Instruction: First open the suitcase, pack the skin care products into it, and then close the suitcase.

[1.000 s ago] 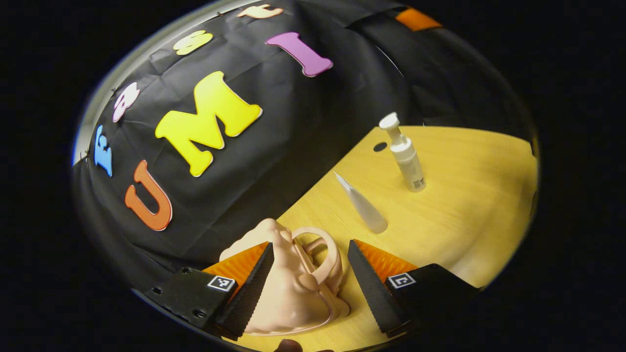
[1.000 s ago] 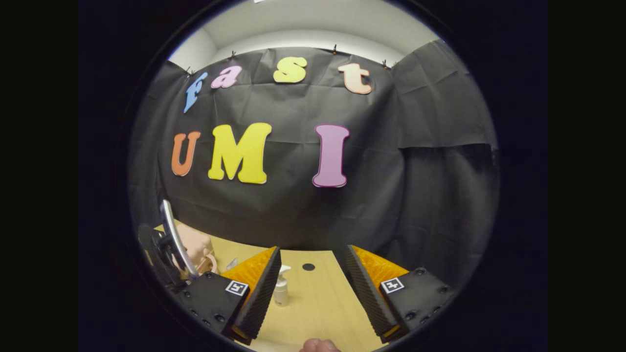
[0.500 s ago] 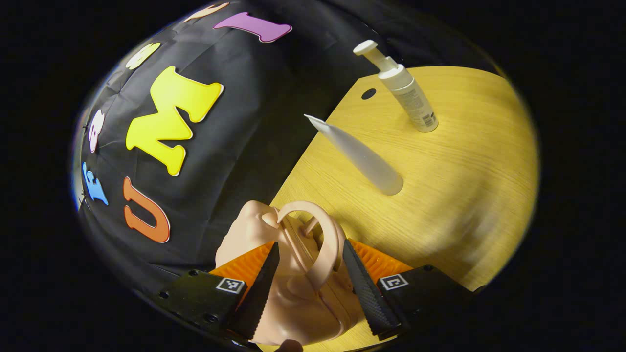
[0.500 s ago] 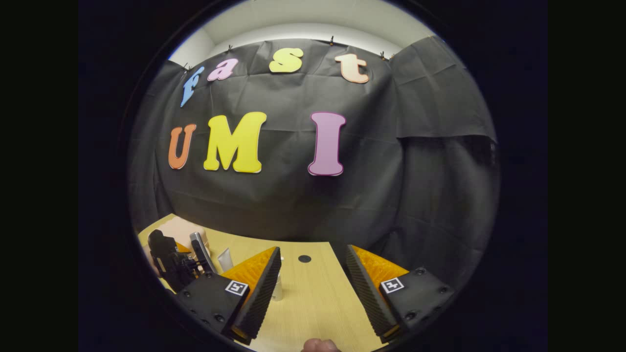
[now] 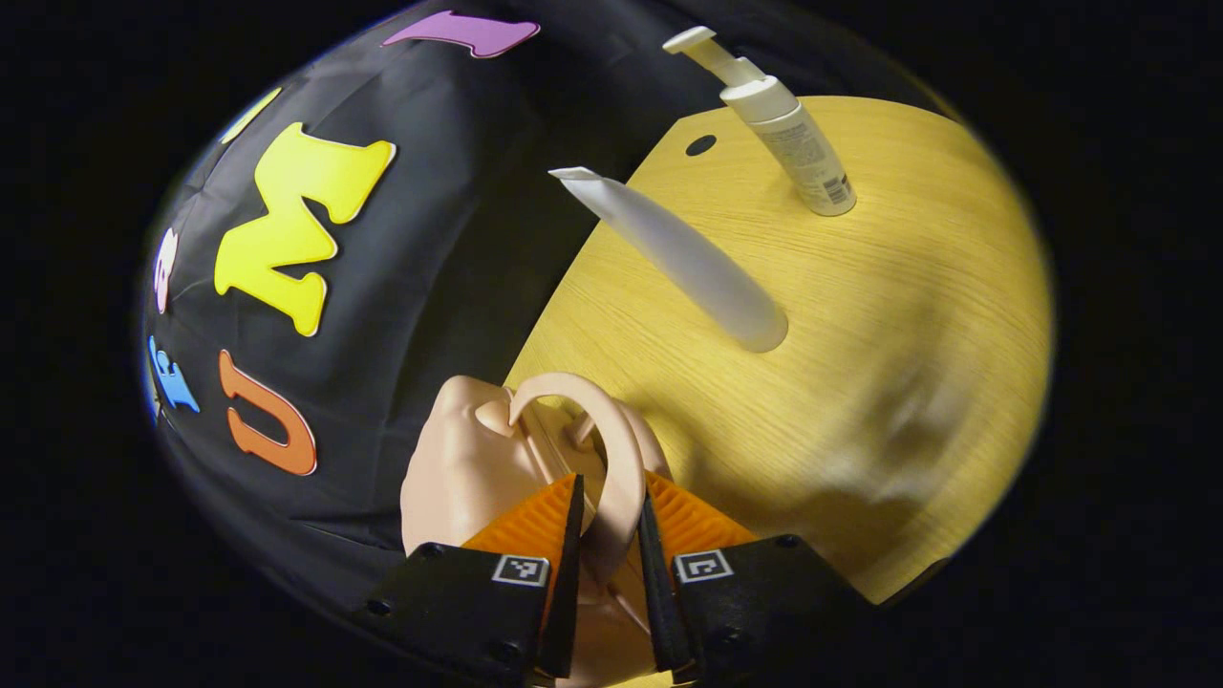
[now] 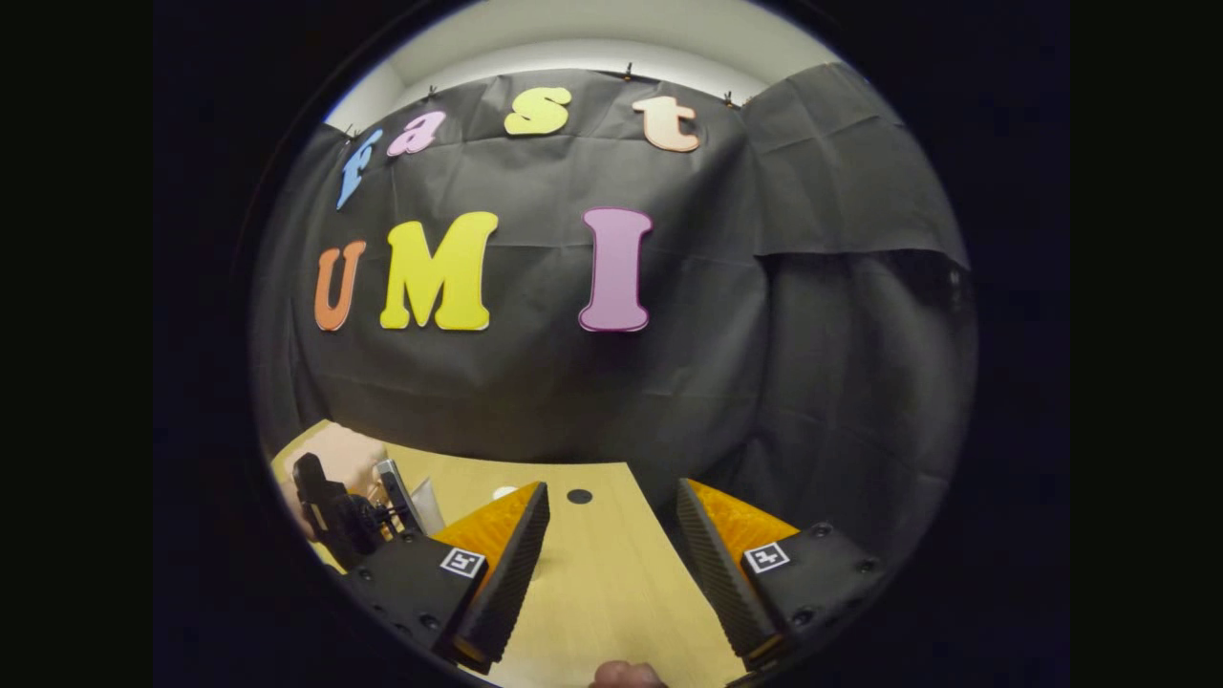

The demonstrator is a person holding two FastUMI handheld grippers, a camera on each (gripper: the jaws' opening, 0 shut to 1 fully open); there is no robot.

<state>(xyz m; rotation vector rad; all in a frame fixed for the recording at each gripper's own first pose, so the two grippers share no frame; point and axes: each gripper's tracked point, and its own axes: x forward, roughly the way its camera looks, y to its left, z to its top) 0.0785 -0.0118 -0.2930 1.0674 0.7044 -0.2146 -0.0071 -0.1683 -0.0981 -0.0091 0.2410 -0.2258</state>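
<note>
Peach suitcase handle (image 5: 611,459) pinched by left tongs (image 5: 607,535); bottle label (image 5: 812,162) unreadable.

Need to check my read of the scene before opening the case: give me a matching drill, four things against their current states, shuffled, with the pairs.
Things:
1. left gripper
2. right gripper
3. pump bottle
4. white tube

States:
A. open, holding nothing, above the table
B. stands on its cap, crimped end up, nearer the suitcase
C. closed on the suitcase handle
D. stands upright, near the round hole in the table

Pairs: 1-C, 2-A, 3-D, 4-B
</note>
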